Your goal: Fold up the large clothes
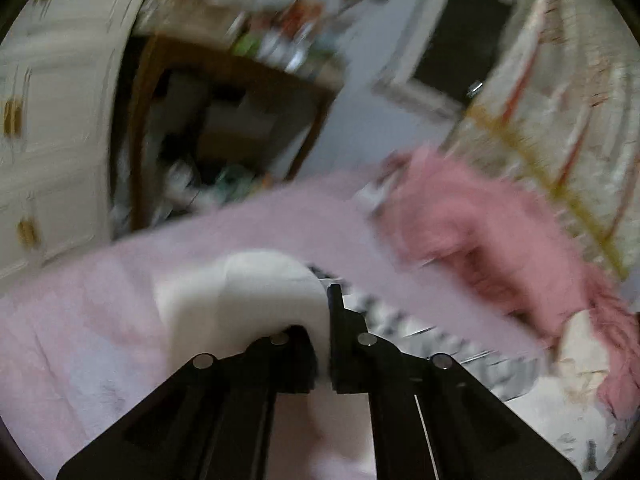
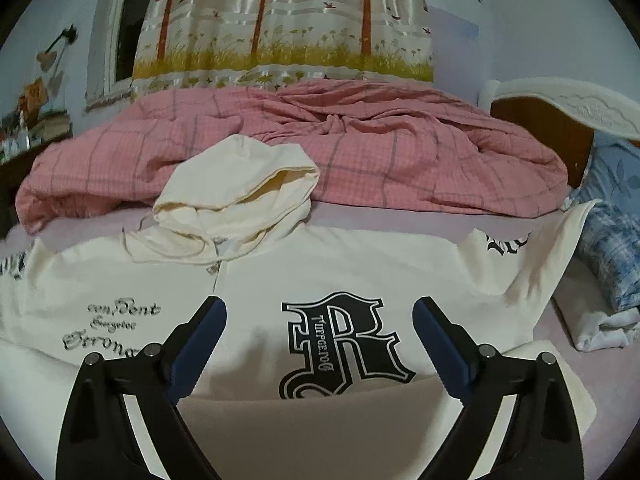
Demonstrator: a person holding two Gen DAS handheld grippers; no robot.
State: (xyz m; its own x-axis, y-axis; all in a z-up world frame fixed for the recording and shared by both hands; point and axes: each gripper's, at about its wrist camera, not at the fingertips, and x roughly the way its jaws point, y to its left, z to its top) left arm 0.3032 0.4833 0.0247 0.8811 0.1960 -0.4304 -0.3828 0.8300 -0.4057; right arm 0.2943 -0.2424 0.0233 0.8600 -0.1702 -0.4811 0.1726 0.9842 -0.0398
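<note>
The cream hoodie [image 2: 320, 280] lay spread flat on the bed [image 2: 360, 216], ready for folding. The left gripper [image 1: 324, 344] had pinched shut on its sleeve [image 1: 240, 292], at eleven o'clock from the jaws; the right gripper [image 2: 320, 336] hovered with jaws spread wide, empty.

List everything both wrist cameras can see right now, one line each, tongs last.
hoodie: one, cream with black lettering, spread face up on the bed, hood lying toward the quilt
quilt: one, pink check, bunched along the far side of the bed
bedsheet: one, pale lilac, under the hoodie
curtain: one, tree print, over the window behind the bed
headboard: one, white and brown, at right
pillow: one, blue print, at right
shelf: one, dark wood, cluttered, blurred
left tongs: black, shut on cream hoodie fabric
right tongs: black with blue pads, open above the hoodie front
</note>
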